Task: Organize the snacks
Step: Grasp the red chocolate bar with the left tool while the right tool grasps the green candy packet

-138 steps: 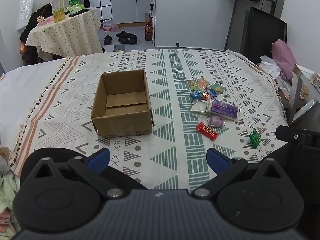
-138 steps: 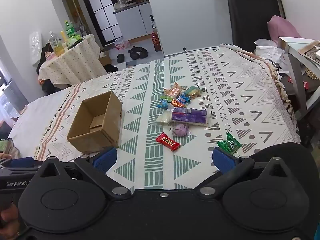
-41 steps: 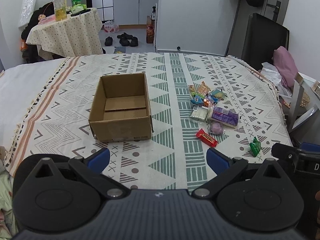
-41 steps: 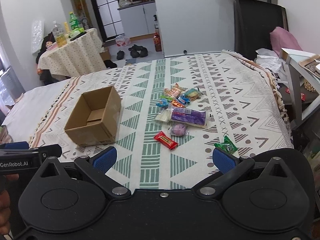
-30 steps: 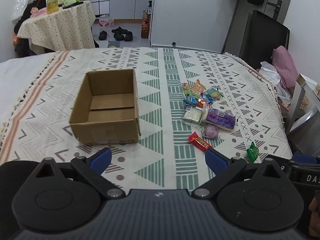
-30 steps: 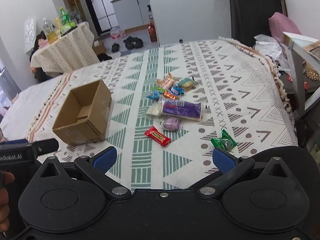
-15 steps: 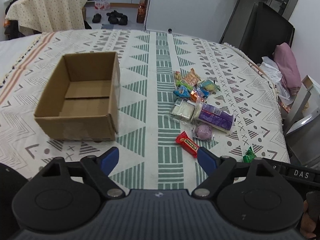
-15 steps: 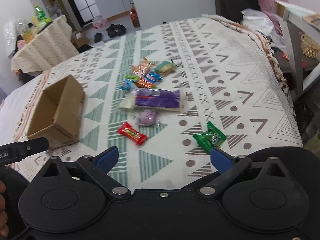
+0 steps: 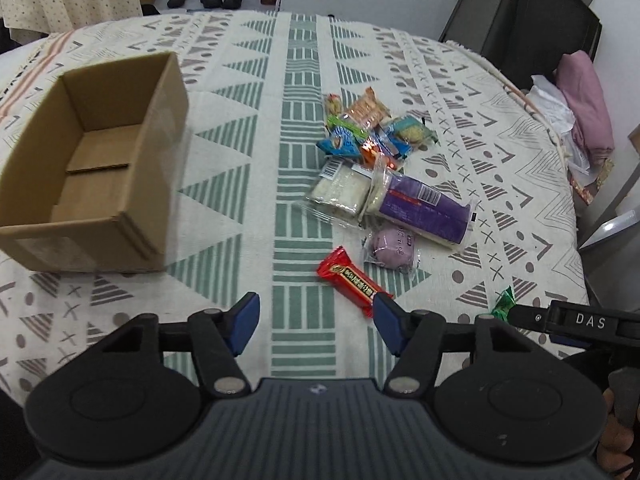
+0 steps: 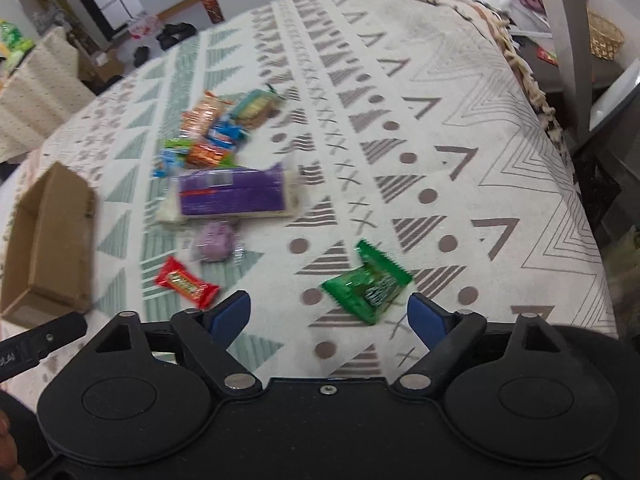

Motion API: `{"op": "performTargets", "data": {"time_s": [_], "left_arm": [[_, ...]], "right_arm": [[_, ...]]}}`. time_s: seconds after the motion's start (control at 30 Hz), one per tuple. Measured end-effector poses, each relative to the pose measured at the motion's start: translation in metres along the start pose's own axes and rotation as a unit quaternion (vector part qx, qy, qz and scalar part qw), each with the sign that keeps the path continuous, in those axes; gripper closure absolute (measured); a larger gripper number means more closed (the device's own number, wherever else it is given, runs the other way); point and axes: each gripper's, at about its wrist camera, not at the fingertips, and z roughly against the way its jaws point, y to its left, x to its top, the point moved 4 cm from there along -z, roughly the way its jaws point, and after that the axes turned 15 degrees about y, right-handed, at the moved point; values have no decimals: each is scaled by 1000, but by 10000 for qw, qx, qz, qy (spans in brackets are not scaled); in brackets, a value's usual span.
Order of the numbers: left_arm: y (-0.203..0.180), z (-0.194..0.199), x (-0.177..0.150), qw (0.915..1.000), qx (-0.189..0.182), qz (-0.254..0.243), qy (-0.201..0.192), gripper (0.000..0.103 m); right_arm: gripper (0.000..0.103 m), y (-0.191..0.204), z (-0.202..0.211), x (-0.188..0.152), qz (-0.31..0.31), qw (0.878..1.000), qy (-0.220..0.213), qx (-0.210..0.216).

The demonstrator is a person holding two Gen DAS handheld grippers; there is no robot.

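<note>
Two claws are descending on separate snacks. Left wrist view: left claw (image 9: 316, 322), empty, jaws closing, nears the red bar (image 9: 354, 281); cardboard box (image 9: 90, 168) waits far left. Right wrist view: right claw (image 10: 330, 316), empty, narrowing above the green packet (image 10: 367, 283).

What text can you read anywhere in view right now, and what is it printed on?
"DAS": white letters on the right claw's black body, seen from the left wrist camera.
Red candy bar: gold lettering, too small to read.
Purple packet: label and barcode too small.
Green packet: blurred, unreadable.
</note>
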Motion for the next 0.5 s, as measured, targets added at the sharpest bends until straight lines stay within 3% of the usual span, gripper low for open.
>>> {"op": "performTargets", "data": {"time_s": [0.37,0.5], "left_arm": [[-17,-54,22,9983,-13,217,544,52],[-20,-73,28,9959,-97,446,785,58]], "right_arm": [[24,-14,-41,21,-196,9977,613,232],[27,-15,-54,27,-247,9953,790,499]]}}
